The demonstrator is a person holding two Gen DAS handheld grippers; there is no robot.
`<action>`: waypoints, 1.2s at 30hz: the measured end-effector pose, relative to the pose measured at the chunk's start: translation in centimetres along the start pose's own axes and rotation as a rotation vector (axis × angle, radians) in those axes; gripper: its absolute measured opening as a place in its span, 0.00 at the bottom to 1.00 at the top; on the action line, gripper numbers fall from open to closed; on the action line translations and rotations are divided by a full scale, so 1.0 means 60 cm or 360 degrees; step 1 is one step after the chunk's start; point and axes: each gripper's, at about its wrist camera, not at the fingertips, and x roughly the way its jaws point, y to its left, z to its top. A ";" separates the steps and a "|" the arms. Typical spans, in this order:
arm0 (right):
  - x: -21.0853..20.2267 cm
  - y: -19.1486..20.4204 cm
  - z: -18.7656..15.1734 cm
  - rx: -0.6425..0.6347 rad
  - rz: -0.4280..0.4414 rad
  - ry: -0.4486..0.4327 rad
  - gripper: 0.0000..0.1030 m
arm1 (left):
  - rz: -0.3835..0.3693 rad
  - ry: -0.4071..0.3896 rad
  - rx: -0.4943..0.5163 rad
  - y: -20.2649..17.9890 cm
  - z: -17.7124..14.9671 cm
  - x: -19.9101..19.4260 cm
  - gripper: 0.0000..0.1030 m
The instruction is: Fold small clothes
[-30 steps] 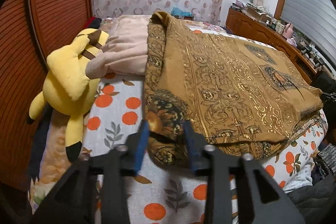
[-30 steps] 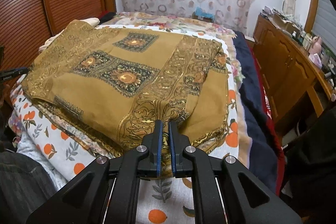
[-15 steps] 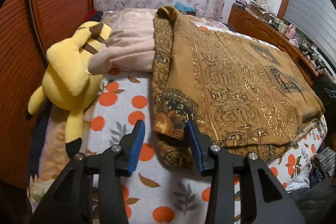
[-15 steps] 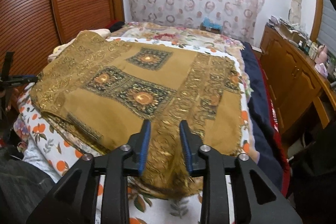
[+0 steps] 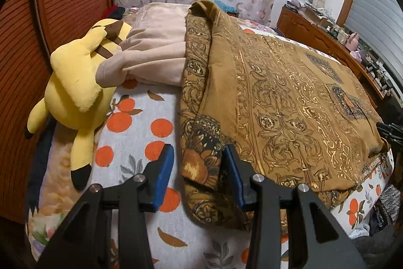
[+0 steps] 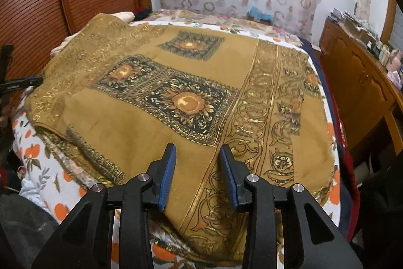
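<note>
Taking the folded mustard-gold cloth (image 5: 289,97) as the landmark, it lies across the orange-print bedsheet (image 5: 141,132), its long axis running from one gripper's side to the other. To its left are a yellow plush toy (image 5: 75,87) and a beige folded blanket (image 5: 156,54), the blanket touching the cloth's far left edge. The left gripper (image 5: 199,175) sits at the cloth's near left corner, angled downward, its jaws apart with the dark floral corner lying between them; the blue pads (image 5: 163,170) do not appear to press on it. Moving right, the right gripper (image 6: 197,174) hangs over the cloth's near edge, closer to the ornate scrolled border band, also tilted downward, its jaws opening with cloth below and between them but not pinched. Each hand is nearest its own end of the near edge, so the next fold would probably start by closing on that edge at both points and carrying it toward the far side.
</note>
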 end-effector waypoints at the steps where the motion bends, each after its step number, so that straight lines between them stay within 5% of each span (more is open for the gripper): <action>1: 0.002 -0.001 -0.001 0.0005 -0.0001 0.0005 0.35 | 0.0005 -0.0003 0.0006 -0.001 0.000 0.000 0.39; 12: 0.008 0.002 -0.010 0.0097 -0.0043 0.0010 0.40 | -0.0066 -0.0053 -0.0030 0.004 -0.006 -0.003 0.37; 13: 0.008 0.003 -0.009 0.0106 -0.0055 0.0017 0.40 | -0.0078 -0.0058 -0.0028 0.003 -0.007 -0.003 0.25; 18: 0.009 0.010 -0.005 0.0129 -0.0131 0.0050 0.44 | -0.0156 -0.0063 -0.0089 0.012 -0.012 -0.003 0.07; 27: 0.003 0.012 -0.018 0.0130 -0.0153 0.0008 0.46 | -0.0216 -0.0182 -0.0079 -0.009 -0.007 -0.034 0.03; 36: -0.011 0.001 -0.010 0.0135 -0.0134 0.0013 0.46 | -0.0369 -0.0375 0.0033 -0.087 0.058 -0.093 0.03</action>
